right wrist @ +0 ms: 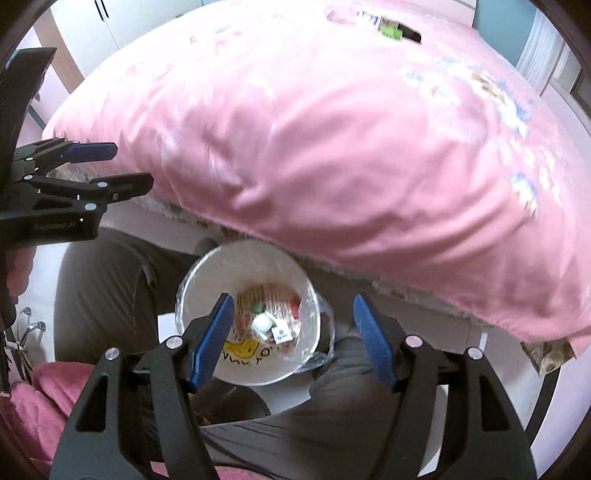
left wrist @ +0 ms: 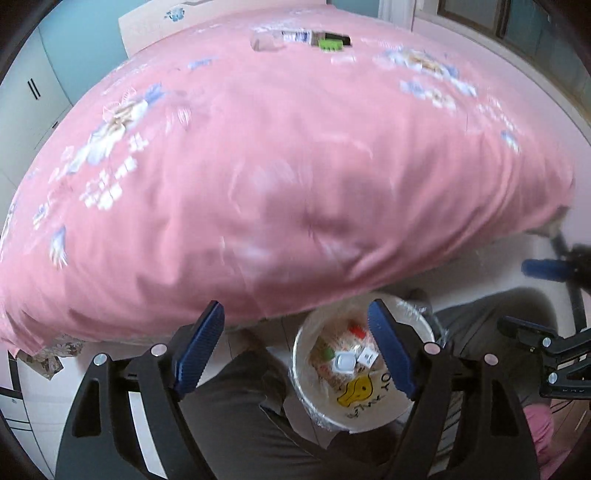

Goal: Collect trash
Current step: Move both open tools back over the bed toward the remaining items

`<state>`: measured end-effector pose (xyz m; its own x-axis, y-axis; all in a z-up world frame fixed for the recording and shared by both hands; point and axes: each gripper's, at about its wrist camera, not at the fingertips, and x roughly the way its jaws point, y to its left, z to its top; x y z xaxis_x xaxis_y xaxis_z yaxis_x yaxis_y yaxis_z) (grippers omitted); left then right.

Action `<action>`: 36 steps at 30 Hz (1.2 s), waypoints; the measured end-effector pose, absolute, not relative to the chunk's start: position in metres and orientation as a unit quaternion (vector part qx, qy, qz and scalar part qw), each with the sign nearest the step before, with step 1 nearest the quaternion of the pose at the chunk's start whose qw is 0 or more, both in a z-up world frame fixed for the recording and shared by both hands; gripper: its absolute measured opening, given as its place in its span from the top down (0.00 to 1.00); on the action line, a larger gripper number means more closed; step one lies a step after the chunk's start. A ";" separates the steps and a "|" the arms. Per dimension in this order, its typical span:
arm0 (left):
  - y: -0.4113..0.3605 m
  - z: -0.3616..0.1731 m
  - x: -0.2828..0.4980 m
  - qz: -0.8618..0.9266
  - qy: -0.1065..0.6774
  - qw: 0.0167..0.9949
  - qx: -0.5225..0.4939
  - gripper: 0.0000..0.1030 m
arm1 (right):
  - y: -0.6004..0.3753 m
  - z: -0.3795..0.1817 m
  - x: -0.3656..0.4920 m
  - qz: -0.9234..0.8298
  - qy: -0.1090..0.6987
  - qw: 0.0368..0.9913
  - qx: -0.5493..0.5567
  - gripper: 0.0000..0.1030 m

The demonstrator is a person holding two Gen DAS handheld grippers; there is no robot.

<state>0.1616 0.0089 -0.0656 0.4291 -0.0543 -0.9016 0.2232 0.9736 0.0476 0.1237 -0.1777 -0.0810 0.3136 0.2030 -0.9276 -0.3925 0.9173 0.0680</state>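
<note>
A white trash bin with a clear liner and a yellow duck print stands on the floor by the bed. Inside lie a white cap, a small white box, red and green bits and a printed wrapper. My left gripper hangs open above the bin with nothing between its blue pads. My right gripper is open over the same bin, also with nothing in it. On the far side of the bed lie a clear plastic bottle and a green and black item, also seen in the right wrist view.
A pink flowered quilt covers the bed and overhangs its edge near the bin. A person's legs in grey trousers sit on both sides of the bin. Pale cabinets stand at the left. Each gripper shows at the edge of the other's view.
</note>
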 end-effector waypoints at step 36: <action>0.004 0.056 0.387 -0.055 0.426 0.899 0.082 0.11 | -0.199 0.054 0.329 0.151 0.437 0.881 -0.100 0.27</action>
